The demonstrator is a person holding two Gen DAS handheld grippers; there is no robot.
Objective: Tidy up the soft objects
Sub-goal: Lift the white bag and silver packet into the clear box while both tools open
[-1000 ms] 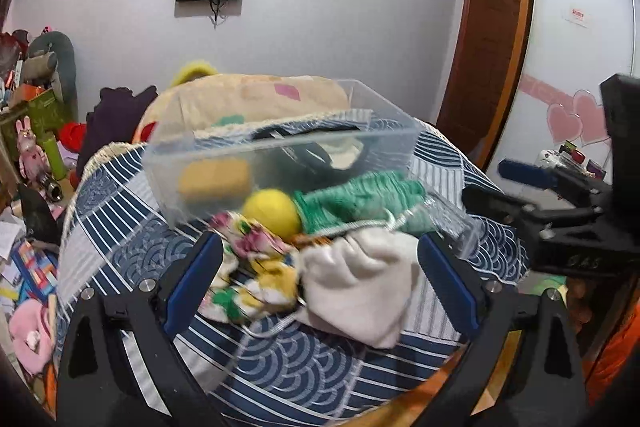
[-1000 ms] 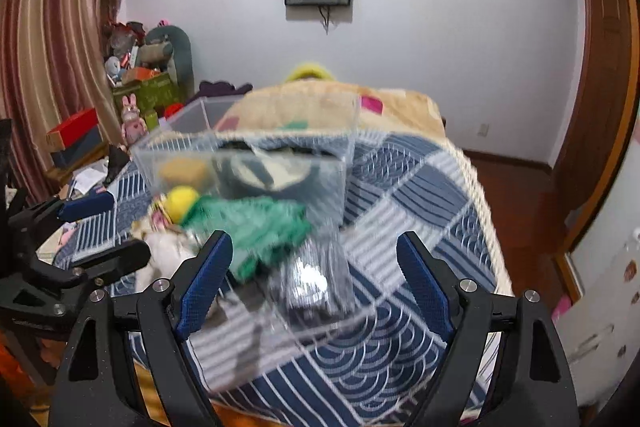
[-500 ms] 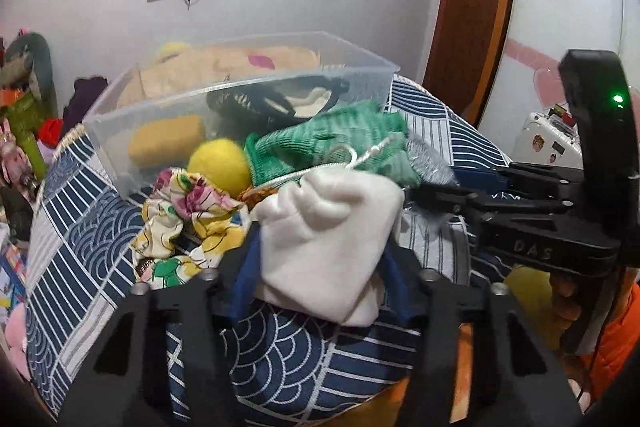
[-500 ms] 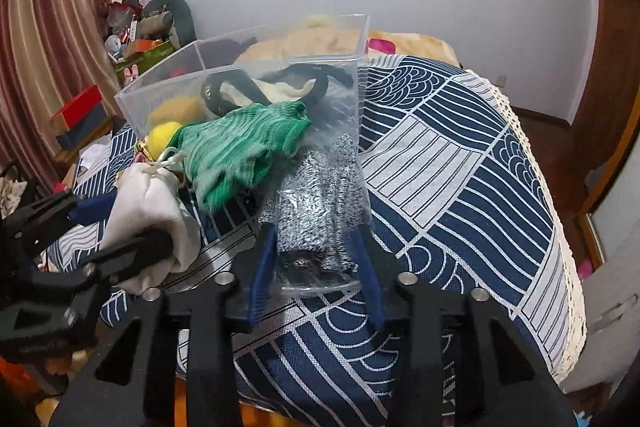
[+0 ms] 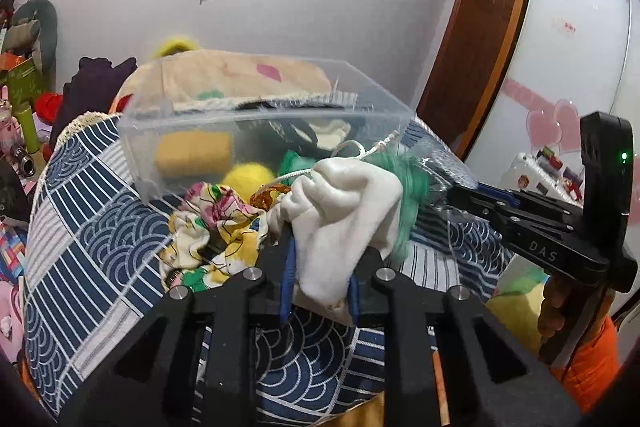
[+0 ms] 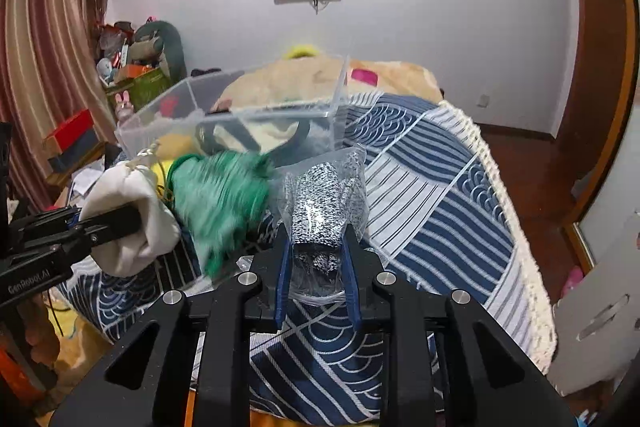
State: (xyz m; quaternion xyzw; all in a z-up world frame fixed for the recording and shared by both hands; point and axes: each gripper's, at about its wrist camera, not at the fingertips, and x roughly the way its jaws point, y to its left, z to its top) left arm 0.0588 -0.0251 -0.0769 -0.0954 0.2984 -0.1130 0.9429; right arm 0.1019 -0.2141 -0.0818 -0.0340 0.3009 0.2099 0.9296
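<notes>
Both pairs of tongs have gone from spread wide a second ago to clamped on cloth and lifted. The left tongs (image 5: 318,275) are closed on the white drawstring pouch (image 5: 344,215), which now hangs clear of the bed's blue wave-patterned cover (image 5: 84,227) instead of lying on it. The right tongs (image 6: 318,277) grip the speckled grey fabric in its clear plastic bag (image 6: 324,211), also raised off the cover. A green knitted piece (image 6: 218,203) is blurred between the two loads; it looks dragged up with them, though I cannot tell which pair, if either, has hold of it. That means two soft things are picked up at once, and I judge the next step is to carry them over the near wall of the clear plastic bin (image 5: 384,107), which sits towards the head end of the bed, just beyond the held items. Inside the bin are a yellow sponge-like block (image 5: 194,153) at its left end and a dark-strapped bundle with cream cloth (image 5: 316,131) further right. Still outside, against the bin's near wall on the cover, lie the yellow ball (image 5: 246,179) and the floral scrunchie (image 5: 212,231), so sorting is only partly done.
</notes>
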